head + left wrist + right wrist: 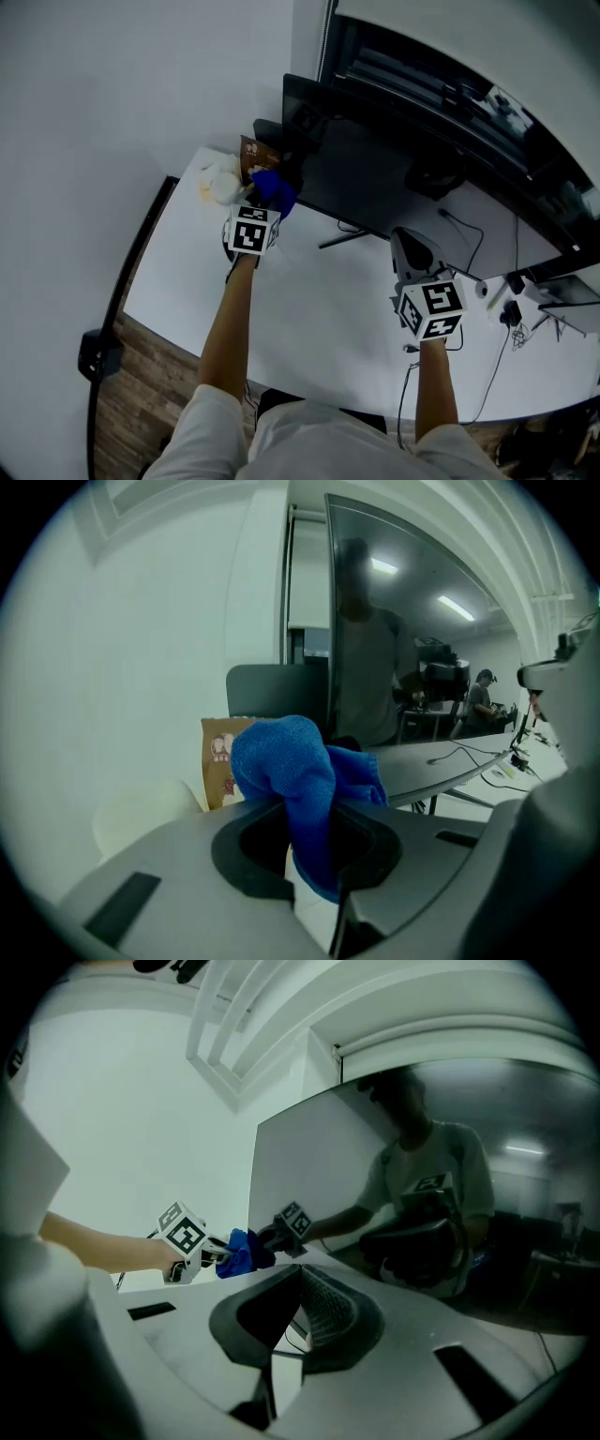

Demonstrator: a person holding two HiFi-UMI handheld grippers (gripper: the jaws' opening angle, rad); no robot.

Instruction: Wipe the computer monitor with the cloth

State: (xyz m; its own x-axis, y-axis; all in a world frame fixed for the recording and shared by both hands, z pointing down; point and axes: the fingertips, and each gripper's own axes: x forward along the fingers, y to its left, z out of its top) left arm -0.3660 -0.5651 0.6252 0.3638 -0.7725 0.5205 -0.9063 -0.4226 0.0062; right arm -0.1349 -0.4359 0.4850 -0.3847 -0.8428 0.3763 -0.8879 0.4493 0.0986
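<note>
The dark computer monitor [375, 173] stands at the back of the white desk [309, 309]. My left gripper [266, 203] is shut on a bunched blue cloth [276, 191], which is held up at the monitor's lower left edge. In the left gripper view the cloth [298, 771] bulges out above the jaws of the left gripper [314, 841], with the screen [412, 639] just to the right. My right gripper [411, 240] hovers in front of the screen's right half, jaws together and holding nothing. The right gripper view shows the right gripper [298, 1283], the screen [422, 1176] and the cloth [239, 1252].
A brown snack bag [255, 156] and pale crumpled items [220, 182] lie at the desk's back left corner. The monitor's stand [345, 238] rests mid-desk. Cables [473, 246] and small devices [511, 309] lie at the right. The desk's left edge [141, 244] drops to wooden floor.
</note>
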